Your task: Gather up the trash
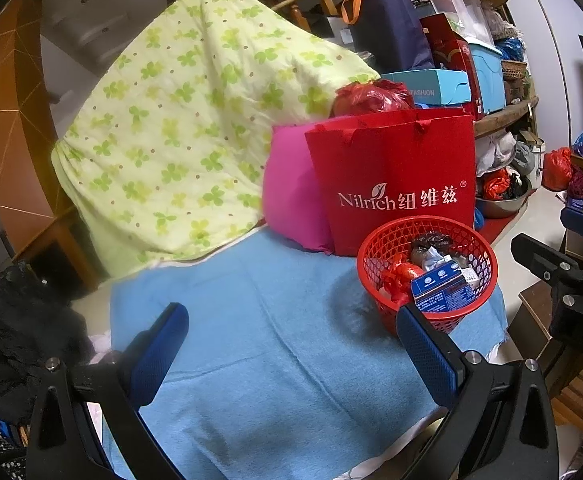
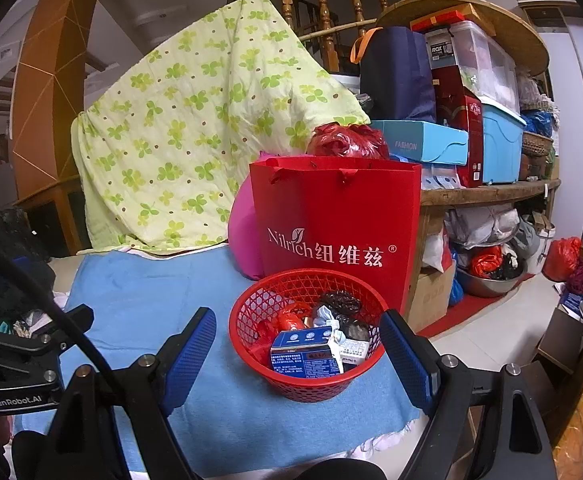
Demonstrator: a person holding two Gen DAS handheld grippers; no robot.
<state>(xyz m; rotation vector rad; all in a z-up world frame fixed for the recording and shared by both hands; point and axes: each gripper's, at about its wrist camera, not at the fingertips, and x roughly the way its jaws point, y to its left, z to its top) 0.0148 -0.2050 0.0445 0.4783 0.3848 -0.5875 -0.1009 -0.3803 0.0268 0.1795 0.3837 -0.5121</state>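
A green clover-print quilt (image 2: 195, 136) drapes over furniture at ten o'clock. Below it a blue towel (image 2: 139, 304) covers the work surface. A red paper bag (image 2: 335, 224) stands upright at twelve o'clock, with a pink cushion (image 2: 243, 236) just beside it.

Touching the bag's front is a round red mesh basket (image 2: 307, 384), already holding trash: a blue carton (image 2: 305, 354), red wrappers and dark crumpled pieces too tangled to name.

The right gripper (image 2: 301, 352) has its jaws wide apart, empty, with the basket straight ahead at twelve o'clock, framed between its fingers. It looks nearer to the basket. The left gripper (image 1: 291, 340), also spread and empty, has the basket (image 1: 427, 248) at one o'clock. The basket is round, with no long axis. No loose trash shows on the towel.
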